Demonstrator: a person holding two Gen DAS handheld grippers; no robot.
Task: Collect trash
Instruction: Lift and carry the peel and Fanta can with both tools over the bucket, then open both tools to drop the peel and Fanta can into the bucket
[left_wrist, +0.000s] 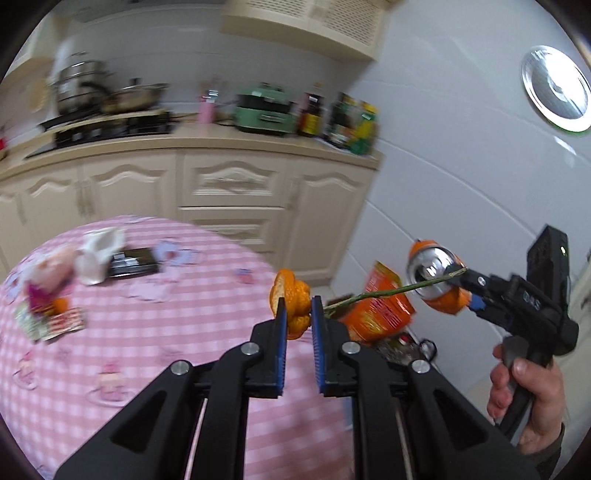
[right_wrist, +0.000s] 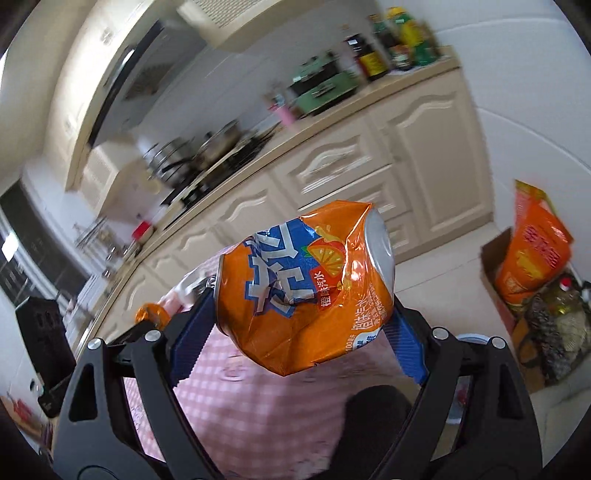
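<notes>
My left gripper (left_wrist: 297, 312) is shut on a piece of orange peel (left_wrist: 291, 299) and holds it in the air past the edge of the round table. My right gripper (right_wrist: 299, 325) is shut on a crushed orange soda can (right_wrist: 306, 288), also held in the air; in the left wrist view the can (left_wrist: 434, 273) shows end-on at the right. A thin green stem (left_wrist: 391, 291) runs between the two grippers; what holds it is unclear. A cardboard box (right_wrist: 496, 258) on the floor holds an orange snack bag (right_wrist: 532, 254) and other trash.
The pink checked table (left_wrist: 147, 350) carries a white crumpled wrapper (left_wrist: 98, 258), a black packet (left_wrist: 133, 262), a pink wrapper (left_wrist: 55, 269) and flat colourful wrappers (left_wrist: 51, 323). Cream kitchen cabinets (left_wrist: 229, 184) with a stove (left_wrist: 110, 127) and bottles (left_wrist: 314, 110) stand behind.
</notes>
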